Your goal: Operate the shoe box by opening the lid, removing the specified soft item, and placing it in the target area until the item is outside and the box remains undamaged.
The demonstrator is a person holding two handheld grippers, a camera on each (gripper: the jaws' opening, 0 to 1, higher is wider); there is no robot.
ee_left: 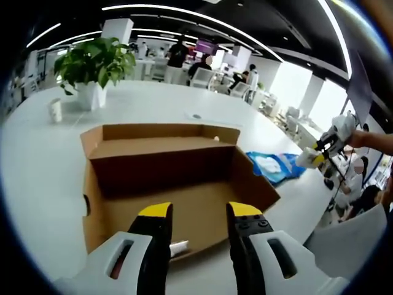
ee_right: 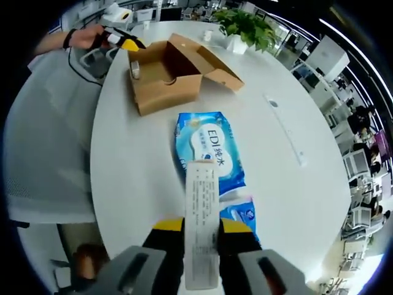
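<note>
Cardboard shoe box [ee_left: 172, 178] lies open under the left gripper [ee_left: 199, 215]; the right gripper [ee_right: 201, 228] pinches a paper strip [ee_right: 201, 227] over the blue soft pack [ee_right: 212, 153].

Seen in the left gripper view, the left gripper hovers just in front of the box's near wall, its yellow-tipped jaws parted and holding nothing, pointing into the bare brown inside with the lid folded back on the far side. Beyond the box stand a potted plant [ee_left: 95, 64] and a paper cup [ee_left: 56, 109] on the white table [ee_left: 159, 101]. In the right gripper view, the right gripper's jaws are closed on the long printed strip, which runs forward between them and ends over the blue pack lying flat on the table just ahead. The box sits farther ahead, well apart from the pack, with the left gripper and the hand [ee_right: 92, 37] holding it at the box's far-left corner.
</note>
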